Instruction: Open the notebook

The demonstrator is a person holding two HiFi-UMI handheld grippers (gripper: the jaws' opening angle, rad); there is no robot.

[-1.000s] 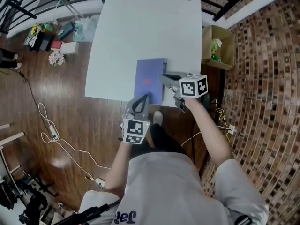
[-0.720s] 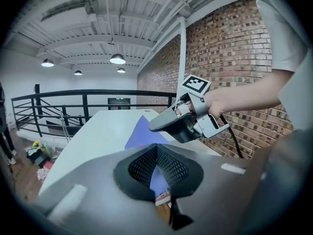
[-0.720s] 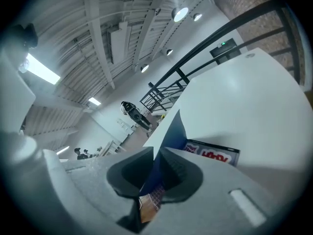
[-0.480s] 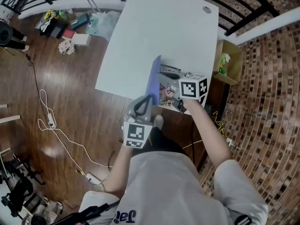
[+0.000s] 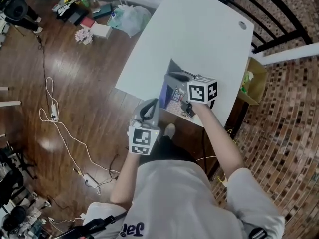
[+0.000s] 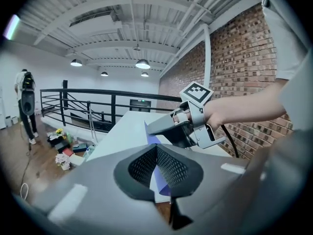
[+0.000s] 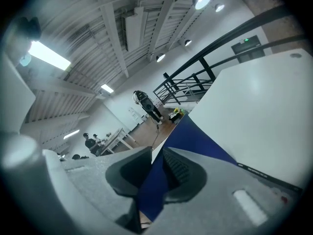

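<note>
The notebook (image 5: 166, 90) lies at the near edge of the white table (image 5: 199, 39). Its blue cover stands raised almost upright, and printed inner pages (image 5: 175, 96) show beside it. My right gripper (image 5: 175, 76) has the cover's free edge (image 7: 195, 138) between its pads; its jaws are opening, and the cover still touches them. In the right gripper view the sheet runs down through the right gripper (image 7: 155, 163). My left gripper (image 5: 152, 103) is shut on the notebook's near edge (image 6: 152, 136). The left gripper (image 6: 156, 151) faces the right gripper (image 6: 168, 129) across the cover.
A cardboard box (image 5: 250, 82) stands off the table's right side. Bags and flowers (image 5: 94, 21) lie on the wooden floor at top left, and a white cable (image 5: 55, 118) trails below them. A person (image 6: 25, 102) stands by the railing.
The blue cover lay flat a second ago and now stands almost upright, lifted by my right gripper. Both grippers have moved up and across the table's near edge.
</note>
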